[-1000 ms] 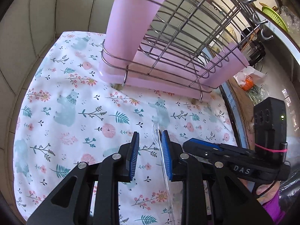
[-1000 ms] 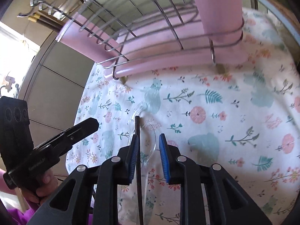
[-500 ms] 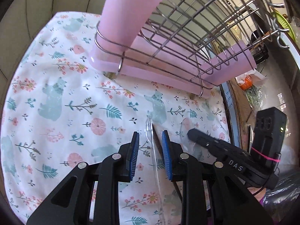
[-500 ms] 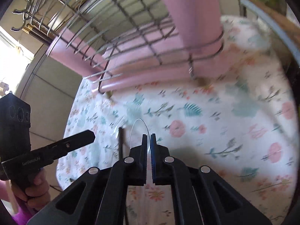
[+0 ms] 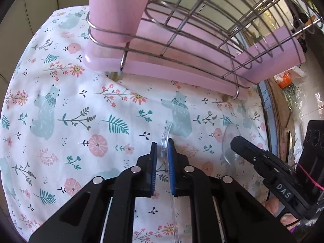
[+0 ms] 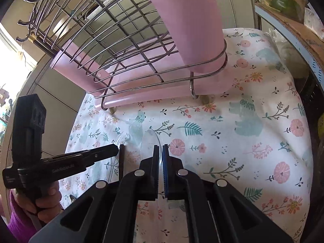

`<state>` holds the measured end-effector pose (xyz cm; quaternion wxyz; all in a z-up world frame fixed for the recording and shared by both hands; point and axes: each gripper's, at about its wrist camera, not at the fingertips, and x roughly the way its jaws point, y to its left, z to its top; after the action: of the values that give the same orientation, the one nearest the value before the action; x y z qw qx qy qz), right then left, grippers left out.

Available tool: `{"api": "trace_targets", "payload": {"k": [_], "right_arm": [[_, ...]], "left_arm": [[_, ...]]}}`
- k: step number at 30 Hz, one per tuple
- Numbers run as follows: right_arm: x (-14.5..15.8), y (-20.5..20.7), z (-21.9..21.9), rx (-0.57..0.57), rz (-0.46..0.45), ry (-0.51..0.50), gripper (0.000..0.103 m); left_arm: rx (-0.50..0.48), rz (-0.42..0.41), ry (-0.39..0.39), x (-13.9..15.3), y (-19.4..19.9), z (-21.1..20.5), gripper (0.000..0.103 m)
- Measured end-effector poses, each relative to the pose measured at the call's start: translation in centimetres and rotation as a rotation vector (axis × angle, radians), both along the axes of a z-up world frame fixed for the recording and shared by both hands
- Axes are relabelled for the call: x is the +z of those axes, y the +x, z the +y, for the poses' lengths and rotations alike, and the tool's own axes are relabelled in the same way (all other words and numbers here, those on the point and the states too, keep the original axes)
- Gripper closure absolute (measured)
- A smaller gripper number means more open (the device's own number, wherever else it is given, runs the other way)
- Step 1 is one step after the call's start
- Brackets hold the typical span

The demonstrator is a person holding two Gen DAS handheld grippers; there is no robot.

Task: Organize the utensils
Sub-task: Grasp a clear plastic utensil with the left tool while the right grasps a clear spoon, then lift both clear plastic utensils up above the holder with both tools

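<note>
Wire rack (image 5: 202,30) is showing as bright, glossy metal. Pink holder (image 5: 119,10) and pink tray (image 5: 162,73) are looking like smooth matt plastic. Printed cloth (image 5: 81,109) over the bench is reading soft, matt. Clear fork (image 5: 165,139) and clear spoon (image 6: 149,141) are showing as glossy transparent plastic. Tongs are looking matt black.

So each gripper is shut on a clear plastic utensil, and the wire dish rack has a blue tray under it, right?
Not quite: the tray under the wire dish rack is pink, as the left wrist view shows. The left gripper and right gripper are each shut on a clear plastic utensil.
</note>
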<state>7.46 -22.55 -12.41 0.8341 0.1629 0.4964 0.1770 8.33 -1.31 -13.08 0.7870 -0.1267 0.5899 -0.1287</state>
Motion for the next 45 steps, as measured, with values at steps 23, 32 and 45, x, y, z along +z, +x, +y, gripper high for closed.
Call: {"api": "trace_targets", "payload": {"k": [23, 32, 45], "right_arm": [[9.0, -3.2, -2.5, -0.082, -0.371, 0.041, 0.100], [16.4, -3.5, -4.1, -0.189, -0.627, 0.015, 0.100], [22.3, -0.8, -7.2, -0.379, -0.924, 0.033, 0.100]], "left_arm": [[0.092, -0.410, -0.106, 10.1, -3.9, 4.8, 0.101], [0.159, -0.649, -0.174, 17.2, -4.5, 8.1, 0.101], [0.252, -0.981, -0.096, 24.5, -2.6, 7.3, 0.101]]}}
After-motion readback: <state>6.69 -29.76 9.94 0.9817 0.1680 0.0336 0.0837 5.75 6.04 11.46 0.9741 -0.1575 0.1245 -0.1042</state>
